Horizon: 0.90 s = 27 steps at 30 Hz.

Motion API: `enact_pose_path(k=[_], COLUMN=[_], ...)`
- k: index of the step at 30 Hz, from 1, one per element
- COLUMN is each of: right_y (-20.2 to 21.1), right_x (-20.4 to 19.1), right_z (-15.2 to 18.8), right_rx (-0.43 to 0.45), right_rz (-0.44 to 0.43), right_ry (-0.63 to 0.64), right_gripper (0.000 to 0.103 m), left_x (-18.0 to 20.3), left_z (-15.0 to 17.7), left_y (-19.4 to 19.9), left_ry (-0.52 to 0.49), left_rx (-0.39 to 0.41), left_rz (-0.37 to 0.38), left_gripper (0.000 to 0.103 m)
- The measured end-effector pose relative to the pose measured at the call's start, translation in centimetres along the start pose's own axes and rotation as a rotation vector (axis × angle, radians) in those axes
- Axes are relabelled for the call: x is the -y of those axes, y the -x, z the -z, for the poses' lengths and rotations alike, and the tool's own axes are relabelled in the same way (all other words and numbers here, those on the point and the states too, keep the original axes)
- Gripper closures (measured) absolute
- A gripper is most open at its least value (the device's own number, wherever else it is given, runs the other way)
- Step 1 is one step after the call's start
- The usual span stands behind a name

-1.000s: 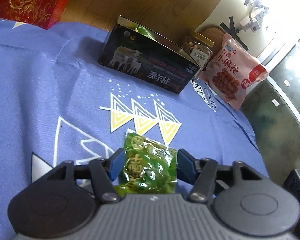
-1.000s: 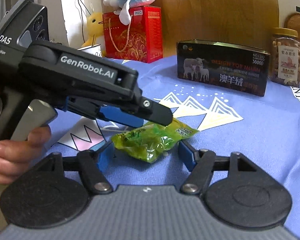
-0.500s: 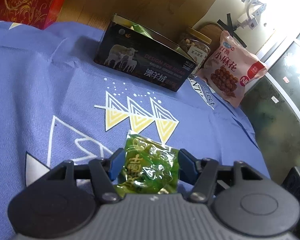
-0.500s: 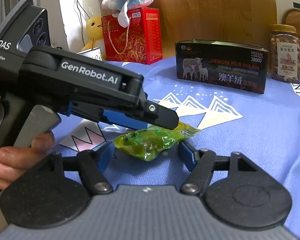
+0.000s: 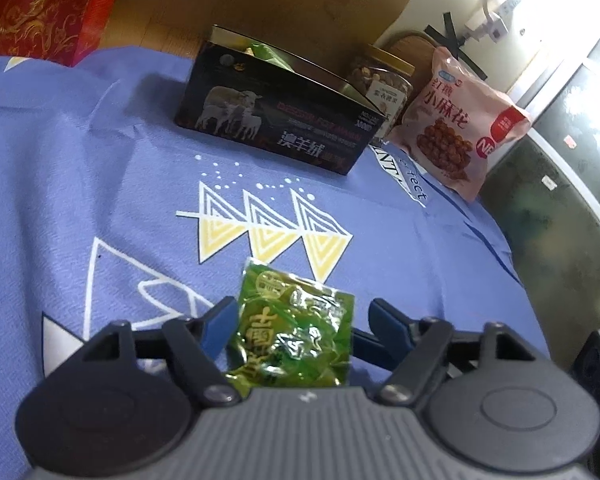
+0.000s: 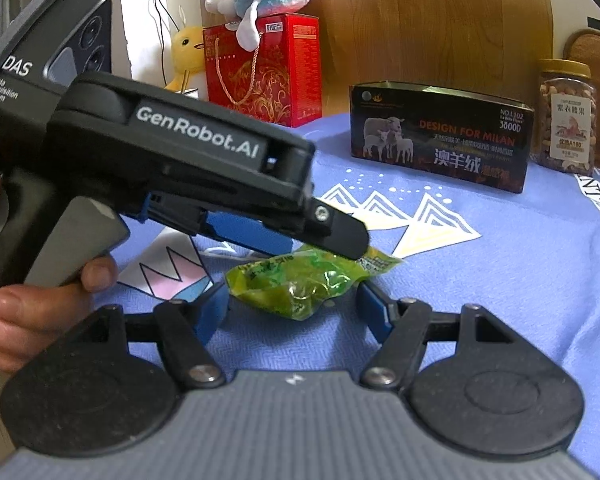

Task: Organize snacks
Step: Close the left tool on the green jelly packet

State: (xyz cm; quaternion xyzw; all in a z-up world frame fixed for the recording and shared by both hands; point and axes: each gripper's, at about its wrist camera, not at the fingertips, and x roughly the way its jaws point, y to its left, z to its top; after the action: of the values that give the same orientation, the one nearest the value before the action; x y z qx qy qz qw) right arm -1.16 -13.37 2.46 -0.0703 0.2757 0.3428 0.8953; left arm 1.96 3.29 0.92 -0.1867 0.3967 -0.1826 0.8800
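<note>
A green snack packet (image 5: 294,338) lies between the blue pads of my left gripper (image 5: 300,320). The left jaws stand a little wider than the packet, with a small gap on the right side. In the right wrist view the same packet (image 6: 300,280) looks raised off the blue cloth, under the left gripper's finger (image 6: 340,236). My right gripper (image 6: 292,312) is open and empty, just in front of the packet. A dark open tin with sheep on it (image 5: 276,120) stands at the back, also in the right wrist view (image 6: 440,140), with something green inside.
A pink snack bag (image 5: 456,120) and a jar of nuts (image 5: 384,84) stand right of the tin. A red gift bag (image 6: 264,68) with plush toys stands back left. The table's right edge (image 5: 512,272) drops to a dark floor.
The left gripper with the green packet has lifted slightly and drawn back; the tin looks farther away. The right gripper has barely moved.
</note>
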Motion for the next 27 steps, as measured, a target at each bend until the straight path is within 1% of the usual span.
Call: enact_pose_path(k=[7, 11, 13, 16, 18, 19, 20, 21, 23, 27], right_y=[0.2, 0.7, 0.7, 0.9, 0.9, 0.9, 1.0, 1.0, 1.2, 1.9], right_x=[-0.3, -0.1, 0.2, 0.4, 0.5, 0.5, 0.5, 0.6, 0.5, 0.3], right_z=[0.2, 0.5, 0.5, 0.5, 0.6, 0.6, 0.6, 0.6, 0.8, 1.4], right_rx=[-0.002, 0.003, 0.005, 0.012, 0.016, 0.018, 0.019, 0.02, 0.024, 0.034], right_rz=[0.018, 0.024, 0.021, 0.014, 0.013, 0.01, 0.01, 0.007, 0.011, 0.031], right_ry=[-0.001, -0.019, -0.031, -0.052, -0.063, -0.069, -0.073, -0.079, -0.092, -0.112], right_gripper=[0.03, 0.031, 0.032, 0.033, 0.036, 0.038, 0.039, 0.039, 0.04, 0.04], left_x=[0.7, 1.7, 2.1, 2.4, 2.5, 2.4, 2.3, 2.2, 2.4, 2.9], left_z=[0.3, 0.4, 0.4, 0.4, 0.2, 0.2, 0.1, 0.1, 0.1, 0.4], left_y=[0.1, -0.2, -0.3, -0.4, -0.5, -0.6, -0.6, -0.5, -0.5, -0.6], left_ry=[-0.039, -0.088, -0.103, -0.125, -0.135, -0.133, -0.123, -0.11, -0.106, -0.099], left_rx=[-0.003, -0.024, -0.026, -0.031, -0.032, -0.03, -0.028, -0.024, -0.018, -0.026], left_rz=[-0.031, -0.057, -0.069, -0.09, -0.108, -0.103, -0.087, -0.077, -0.066, -0.011], left_gripper=[0.03, 0.03, 0.033, 0.043, 0.059, 0.06, 0.07, 0.077, 0.088, 0.088])
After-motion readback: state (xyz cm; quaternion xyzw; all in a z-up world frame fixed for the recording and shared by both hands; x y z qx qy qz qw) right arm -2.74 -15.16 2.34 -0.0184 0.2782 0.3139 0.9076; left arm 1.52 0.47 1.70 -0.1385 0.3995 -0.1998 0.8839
